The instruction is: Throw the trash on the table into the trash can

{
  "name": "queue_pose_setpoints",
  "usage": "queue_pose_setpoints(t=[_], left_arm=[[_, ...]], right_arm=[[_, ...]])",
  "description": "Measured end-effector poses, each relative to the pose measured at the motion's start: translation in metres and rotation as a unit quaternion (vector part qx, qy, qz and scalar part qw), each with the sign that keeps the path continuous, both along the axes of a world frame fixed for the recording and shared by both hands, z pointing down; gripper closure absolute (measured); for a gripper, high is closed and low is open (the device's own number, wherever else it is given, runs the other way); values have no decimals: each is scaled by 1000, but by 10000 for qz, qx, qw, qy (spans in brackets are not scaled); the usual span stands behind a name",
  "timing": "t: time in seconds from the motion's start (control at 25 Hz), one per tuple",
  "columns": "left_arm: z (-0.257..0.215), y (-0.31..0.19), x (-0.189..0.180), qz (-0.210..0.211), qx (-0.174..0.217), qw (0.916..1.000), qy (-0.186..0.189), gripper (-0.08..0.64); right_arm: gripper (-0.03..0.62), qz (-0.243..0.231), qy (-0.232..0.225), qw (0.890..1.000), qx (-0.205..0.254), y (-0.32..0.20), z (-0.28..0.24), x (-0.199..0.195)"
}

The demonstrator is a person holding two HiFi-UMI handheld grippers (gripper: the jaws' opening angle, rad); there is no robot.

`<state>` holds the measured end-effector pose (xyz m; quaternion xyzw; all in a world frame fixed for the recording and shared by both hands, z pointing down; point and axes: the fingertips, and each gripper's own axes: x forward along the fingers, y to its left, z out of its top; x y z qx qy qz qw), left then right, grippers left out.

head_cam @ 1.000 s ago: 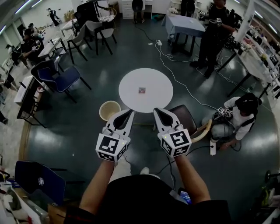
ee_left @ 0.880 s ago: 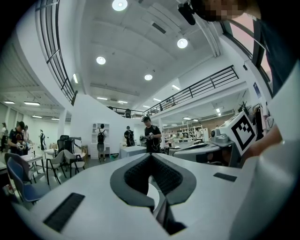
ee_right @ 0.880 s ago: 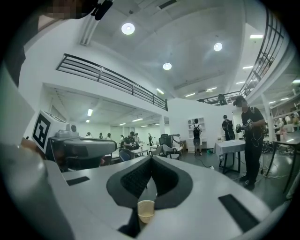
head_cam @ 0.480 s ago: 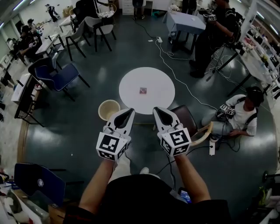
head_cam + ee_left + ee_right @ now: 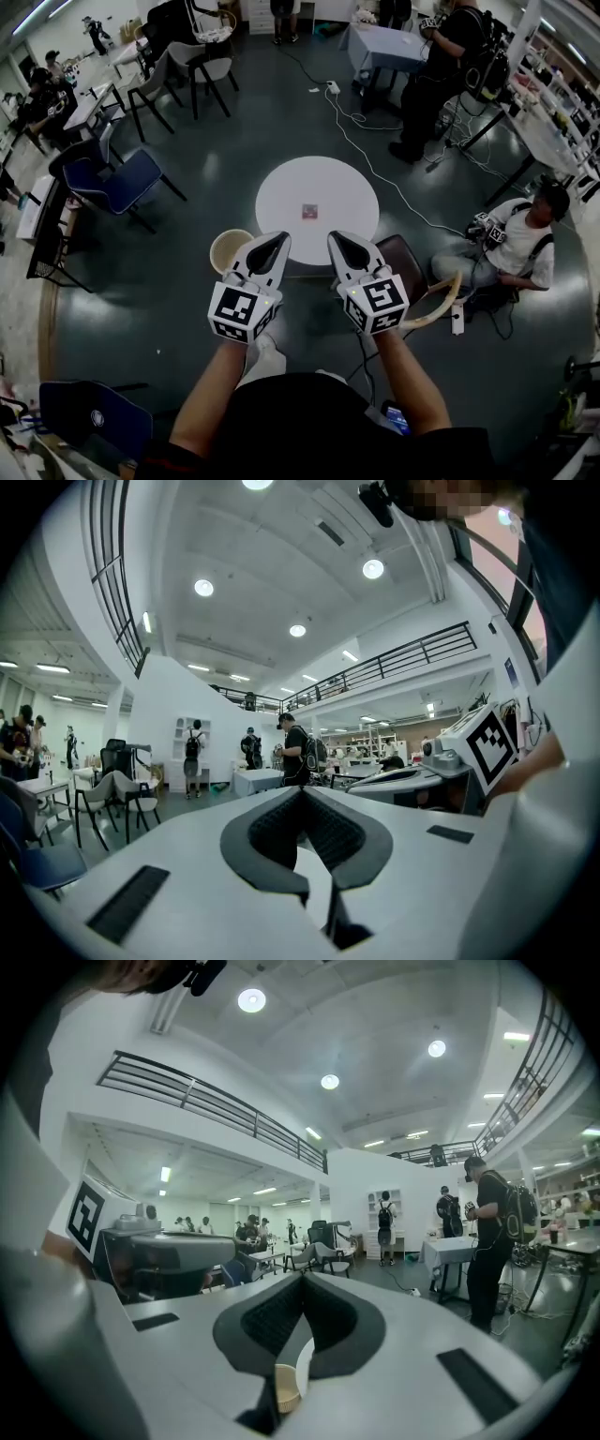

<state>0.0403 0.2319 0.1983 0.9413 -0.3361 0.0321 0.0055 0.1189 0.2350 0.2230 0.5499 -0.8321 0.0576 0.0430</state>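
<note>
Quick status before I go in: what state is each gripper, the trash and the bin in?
Left gripper: shut, empty.
Right gripper: shut, empty.
Small square piece of trash: lying on the round white table, not yet picked up.
Beige round trash can: upright on the floor, open-topped.

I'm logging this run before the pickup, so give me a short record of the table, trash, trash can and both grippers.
table: round white table, ahead of both grippers
trash: one small square piece of trash near the table's middle
trash can: beige, open-topped, on the floor left of the table
left gripper: jaws together, empty
right gripper: jaws together, empty
</note>
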Motion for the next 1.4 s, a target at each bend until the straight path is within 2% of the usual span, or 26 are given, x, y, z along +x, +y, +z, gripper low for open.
queue_pose_setpoints(t=[0.24, 0.72, 1.12, 1.4], left_arm=[[-2, -50, -18, 121, -33, 9999, 79, 546], [8, -116, -62, 395, -129, 9990, 181, 546], [21, -156, -87, 545, -199, 9981, 219, 546], [27, -175, -83, 607, -330, 9973, 236, 546]], right_arm=[[574, 150, 105, 9998, -33, -45, -2, -16], [574, 437, 248, 9987, -86, -106, 3, -55], [574, 695, 392, 9965, -249, -141, 24, -66], [574, 697, 589, 9946, -493, -159, 38, -59]])
